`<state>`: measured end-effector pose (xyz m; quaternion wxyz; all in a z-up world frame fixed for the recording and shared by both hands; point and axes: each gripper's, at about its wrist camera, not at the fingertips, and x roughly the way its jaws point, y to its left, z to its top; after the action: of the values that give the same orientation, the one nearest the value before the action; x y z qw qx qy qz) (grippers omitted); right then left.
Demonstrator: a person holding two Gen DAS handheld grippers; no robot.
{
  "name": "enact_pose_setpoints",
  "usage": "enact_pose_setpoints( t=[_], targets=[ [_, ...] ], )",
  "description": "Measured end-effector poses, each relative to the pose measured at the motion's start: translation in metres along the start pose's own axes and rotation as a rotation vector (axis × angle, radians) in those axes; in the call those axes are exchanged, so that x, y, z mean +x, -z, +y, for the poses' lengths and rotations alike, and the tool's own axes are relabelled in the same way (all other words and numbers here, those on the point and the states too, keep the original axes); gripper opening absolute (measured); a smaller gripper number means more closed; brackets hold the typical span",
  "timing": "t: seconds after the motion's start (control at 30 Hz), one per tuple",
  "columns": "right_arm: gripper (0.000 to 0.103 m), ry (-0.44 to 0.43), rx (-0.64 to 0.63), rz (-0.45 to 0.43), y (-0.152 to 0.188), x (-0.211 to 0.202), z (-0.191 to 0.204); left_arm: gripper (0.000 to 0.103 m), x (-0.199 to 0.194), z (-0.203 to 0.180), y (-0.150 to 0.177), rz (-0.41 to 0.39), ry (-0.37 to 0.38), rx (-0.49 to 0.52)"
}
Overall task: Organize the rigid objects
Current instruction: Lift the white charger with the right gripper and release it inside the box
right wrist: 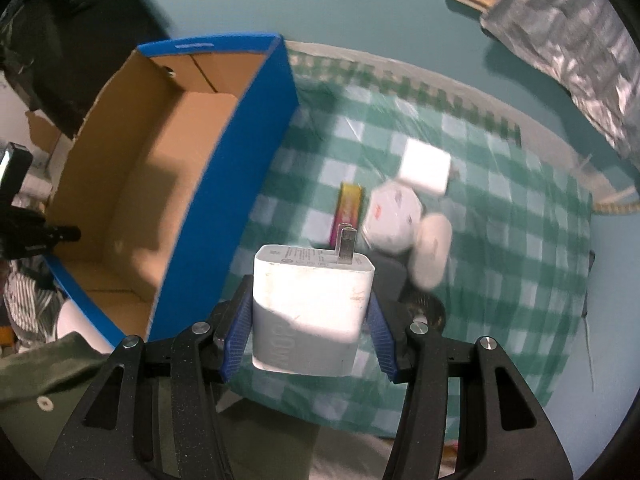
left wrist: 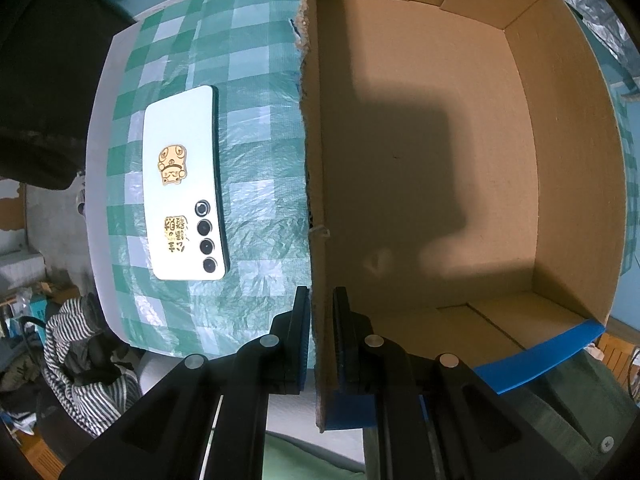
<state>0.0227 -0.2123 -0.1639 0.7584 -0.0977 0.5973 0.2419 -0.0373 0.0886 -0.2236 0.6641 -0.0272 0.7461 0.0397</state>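
Right tool clamps charger; left tool pinches box wall.

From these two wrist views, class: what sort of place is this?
Probably a lived-in home room. A checked tablecloth covers the table, striped clothing lies heaped beside it, and a phone and white charger are everyday belongings.

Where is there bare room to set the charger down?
The cardboard box floor is wholly bare between its four walls. Checked cloth lies free between phone and box wall. It is crowded ahead of the white charger: cube, round items, a packet.
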Motion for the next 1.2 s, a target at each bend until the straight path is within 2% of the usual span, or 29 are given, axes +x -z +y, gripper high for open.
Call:
enact_pose_setpoints(
  t=[0.53, 0.9, 1.2],
  targets=[
    [0.053, -0.044, -0.162, -0.047, -0.068, 0.004, 0.054, 0.011, -0.005, 0.007, 0.001, -0.022, 0.005, -0.014],
    [0.053, -0.059, -0.241, -0.021, -0.092, 0.022, 0.086, 0.011, -0.008, 0.003, 0.004, -0.035, 0.011, -0.011],
    [0.053, -0.046, -0.296, 0.046, -0.096, 0.054, 0.104, 0.011, -0.008, 0.003, 0.006, -0.039, 0.01, -0.016]
  ],
)
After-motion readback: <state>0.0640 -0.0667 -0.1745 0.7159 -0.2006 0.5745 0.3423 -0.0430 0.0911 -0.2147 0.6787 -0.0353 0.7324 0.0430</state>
